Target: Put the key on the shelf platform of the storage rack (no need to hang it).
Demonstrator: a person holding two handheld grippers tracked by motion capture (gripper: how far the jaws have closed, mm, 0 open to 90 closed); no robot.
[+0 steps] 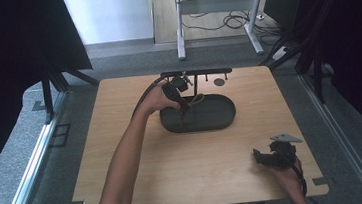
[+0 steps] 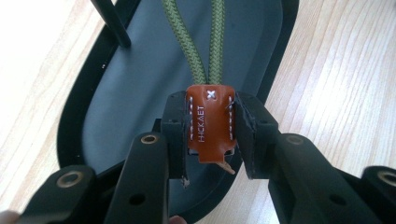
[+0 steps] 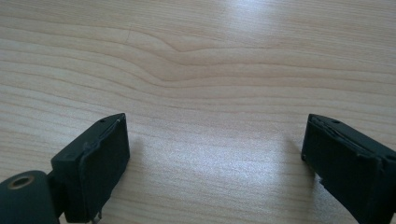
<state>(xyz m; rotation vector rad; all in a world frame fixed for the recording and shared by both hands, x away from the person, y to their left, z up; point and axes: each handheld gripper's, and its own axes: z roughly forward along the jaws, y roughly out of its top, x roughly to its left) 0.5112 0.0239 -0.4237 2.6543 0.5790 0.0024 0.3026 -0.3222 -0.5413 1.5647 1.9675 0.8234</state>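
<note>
Lanyard (image 1: 195, 100) of green cord hangs from the left tool (image 1: 183, 103) over the dark oval tray (image 1: 221, 120) on the tabletop (image 1: 138, 151) in the high view, while the right tool (image 1: 260, 155) rests near the front right corner. In the left gripper view, the left tool (image 2: 210, 135) is clenched on the lanyard's (image 2: 205, 51) brown leather tab (image 2: 210, 123), the stiffest and best place to hold something so light, limp and likely to swing. In the right gripper view, the right tool (image 3: 215, 154) stands released over bare wood.

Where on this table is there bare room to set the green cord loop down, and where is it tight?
Bare wood lies left of the dark oval tray, between it and the near table edge, and around the right gripper. It is tight at the far edge, where the black stand borders the tray and the left gripper holds the cord's leather tab.
</note>
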